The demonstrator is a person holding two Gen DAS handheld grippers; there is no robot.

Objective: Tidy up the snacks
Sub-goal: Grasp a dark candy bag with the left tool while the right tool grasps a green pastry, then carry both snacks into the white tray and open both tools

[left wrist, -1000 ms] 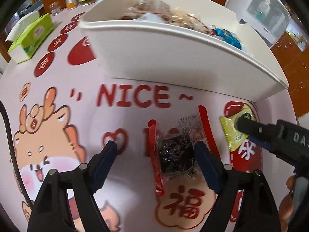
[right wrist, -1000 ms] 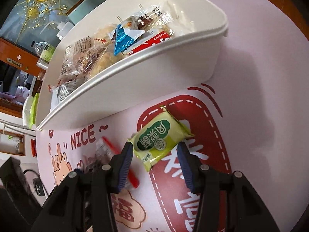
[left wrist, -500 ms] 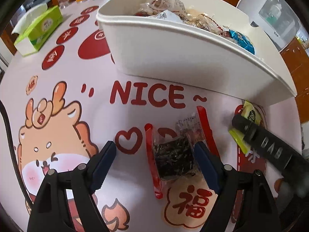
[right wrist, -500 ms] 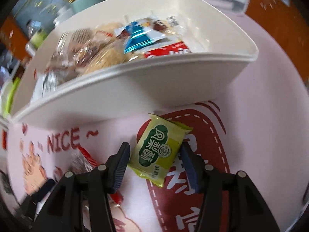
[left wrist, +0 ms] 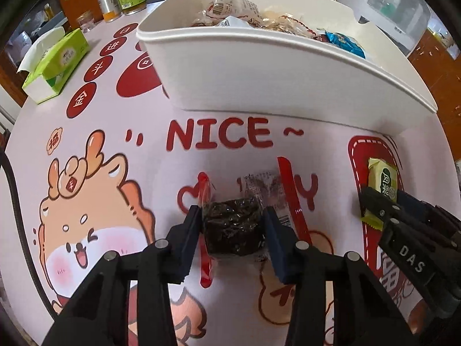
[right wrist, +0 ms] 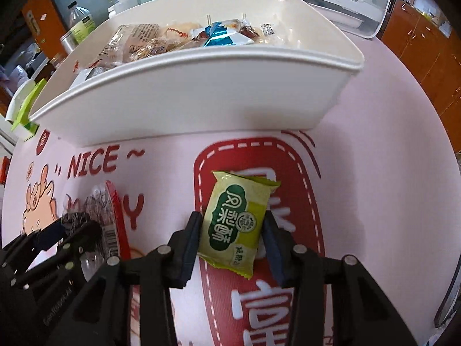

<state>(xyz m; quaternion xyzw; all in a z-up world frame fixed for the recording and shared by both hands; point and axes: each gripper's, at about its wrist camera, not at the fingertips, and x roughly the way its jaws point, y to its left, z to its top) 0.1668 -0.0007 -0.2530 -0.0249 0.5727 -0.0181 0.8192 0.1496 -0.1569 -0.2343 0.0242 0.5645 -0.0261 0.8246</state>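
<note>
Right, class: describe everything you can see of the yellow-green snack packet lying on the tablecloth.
The yellow-green snack packet is a small, flat, pillow-shaped wrapper of glossy film with crimped ends and a dark green label with white characters. It lies flat on the pink printed tablecloth, over a red patch, in front of the white bin and apart from it. The right gripper straddles it; its jaws have just been closing, with both pads against the packet's sides.

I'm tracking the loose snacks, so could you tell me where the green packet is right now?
The green packet lies on the red patch of the printed table mat, just in front of the white bin, between the right gripper fingers.
</note>
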